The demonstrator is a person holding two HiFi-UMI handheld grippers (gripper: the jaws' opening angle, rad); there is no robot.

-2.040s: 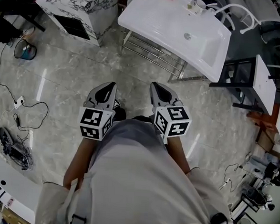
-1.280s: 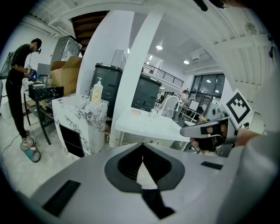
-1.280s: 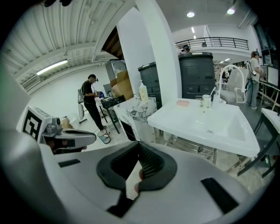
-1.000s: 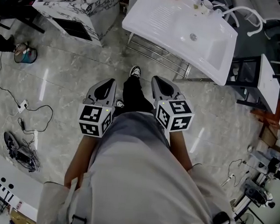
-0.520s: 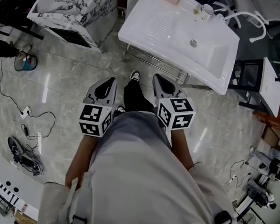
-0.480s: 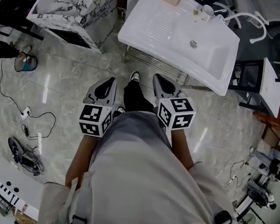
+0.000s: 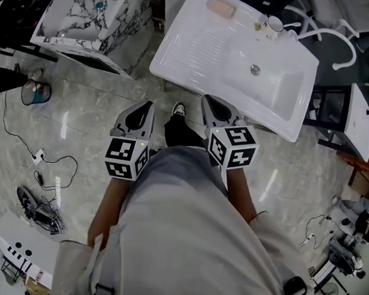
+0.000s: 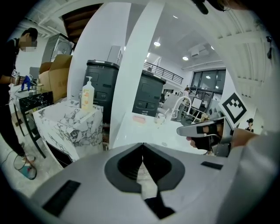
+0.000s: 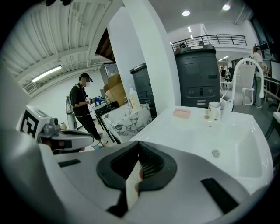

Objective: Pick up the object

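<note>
The left gripper (image 7: 146, 106) and the right gripper (image 7: 207, 101) are hanging side by side, fingers clenched and empty, tips just at the near edge of the white ceramic sink worktop (image 7: 190, 62). The pink rectangular soap bar (image 7: 221, 7) is lying by the far edge, with open white surface stretching between.

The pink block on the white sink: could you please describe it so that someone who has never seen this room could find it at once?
Start from the big white sink ahead of the person. On its far rim, beyond the ribbed board, lies the pink block, left of a white mug. It is the only flat, coloured thing there; everything near it is white.
</note>
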